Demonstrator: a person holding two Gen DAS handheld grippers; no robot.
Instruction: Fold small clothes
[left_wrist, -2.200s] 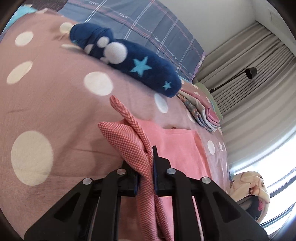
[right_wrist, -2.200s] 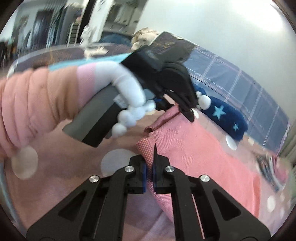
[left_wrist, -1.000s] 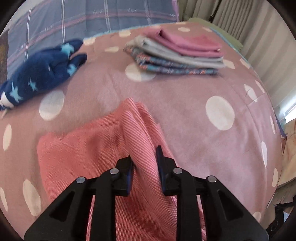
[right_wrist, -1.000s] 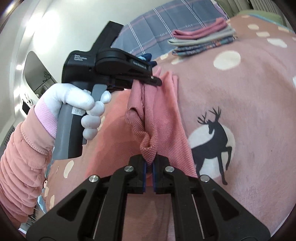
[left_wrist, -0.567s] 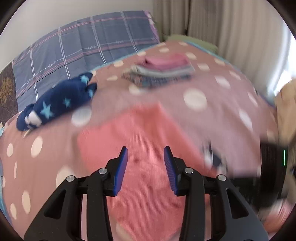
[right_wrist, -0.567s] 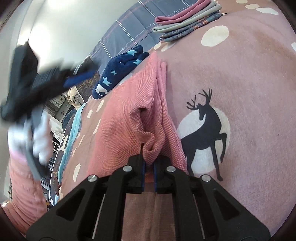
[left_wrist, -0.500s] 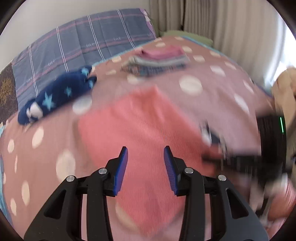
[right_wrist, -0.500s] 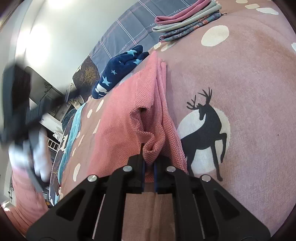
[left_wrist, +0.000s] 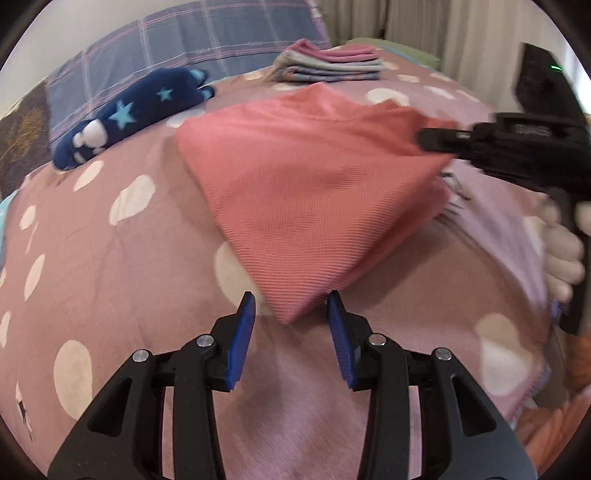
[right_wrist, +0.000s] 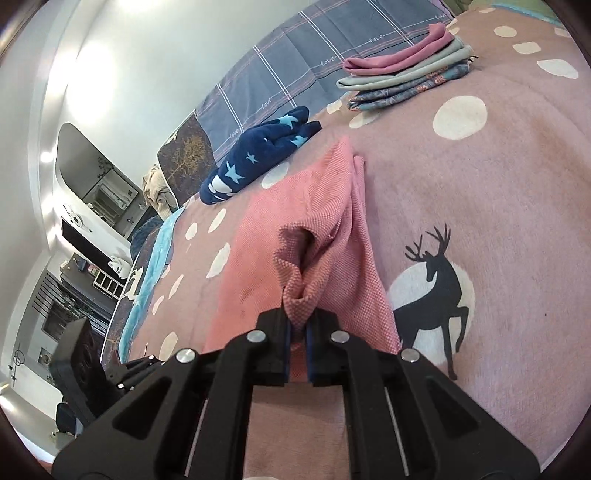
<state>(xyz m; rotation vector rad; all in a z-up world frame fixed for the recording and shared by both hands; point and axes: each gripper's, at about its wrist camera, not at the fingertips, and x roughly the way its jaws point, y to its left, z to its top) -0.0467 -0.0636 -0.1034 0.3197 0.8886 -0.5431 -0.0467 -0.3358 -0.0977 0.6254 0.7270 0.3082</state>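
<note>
Left gripper (left_wrist: 291, 325) hangs wide apart, holding nothing, over the near corner of the coral-pink woven cloth (left_wrist: 314, 184) on the dotted pink blanket (left_wrist: 110, 295). Right gripper (right_wrist: 298, 328) pinches a bunched corner; tug hard and the fold could skew.

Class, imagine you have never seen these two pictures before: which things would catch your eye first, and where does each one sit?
First, the salmon-pink cloth spread mid-bed on the polka-dot blanket, one corner pinched in the right hand-held gripper while the left hand-held gripper hangs open at its near corner. Next, the navy star-patterned plush lying beyond the cloth toward the plaid pillow. Last, the stack of folded clothes at the far edge.
</note>
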